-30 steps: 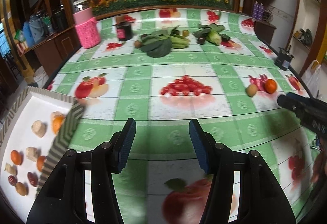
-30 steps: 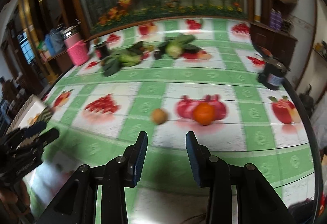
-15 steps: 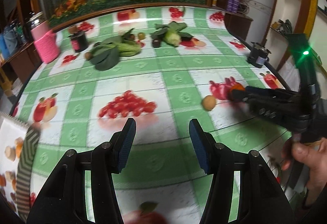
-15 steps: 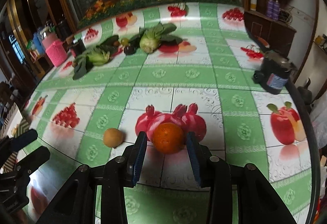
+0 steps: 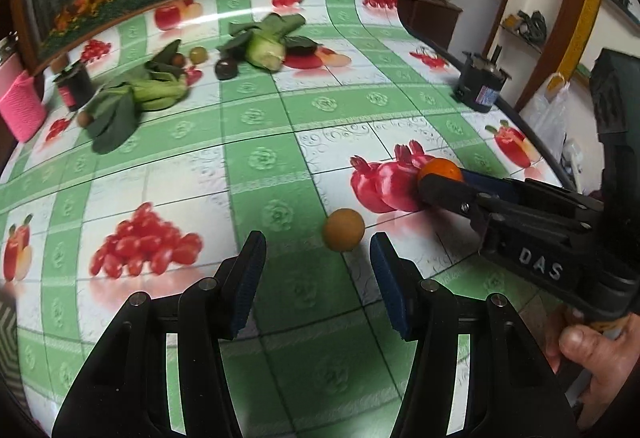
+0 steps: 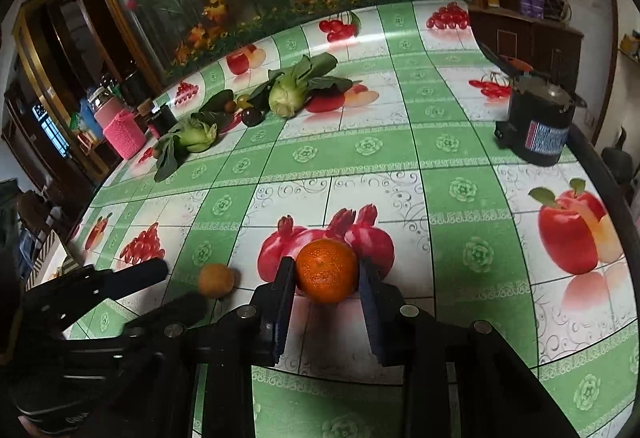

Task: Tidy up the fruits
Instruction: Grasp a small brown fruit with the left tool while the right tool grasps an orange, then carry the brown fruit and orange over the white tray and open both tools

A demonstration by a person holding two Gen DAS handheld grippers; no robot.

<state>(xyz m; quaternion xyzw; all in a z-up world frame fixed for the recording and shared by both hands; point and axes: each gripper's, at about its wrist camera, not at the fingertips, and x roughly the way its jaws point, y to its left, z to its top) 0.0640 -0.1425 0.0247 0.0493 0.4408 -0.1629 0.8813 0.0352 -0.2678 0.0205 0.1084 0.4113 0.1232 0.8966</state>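
While the right gripper (image 6: 325, 312) closes its jaws against the round orange tangerine (image 6: 326, 270) on the fruit-printed green tablecloth (image 6: 400, 158), the left gripper (image 5: 318, 278) hangs part-open and empty just short of the smaller tan fruit (image 5: 344, 230), apparently positioned to take it.

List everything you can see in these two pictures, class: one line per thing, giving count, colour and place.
orange: 1, bright orange, between the right claw's pads, on the cloth
small fruit: 1, tan, just ahead of the left claw
greens: 2 bunches, green, far side of the table
dark fruit: 1, near black, between the bunches
olive fruit: 1, yellow-green, by the dark fruit
pink holder: 1, pink, far left edge
black tin: 1, black, right edge
black jar: 1, black, beside the pink holder
cloth: 1, green and white with fruit prints, covers the table
left claw: 1, black, open, nothing between the pads
right claw: 1, black, closing on the orange
hand: 1, holding the right claw
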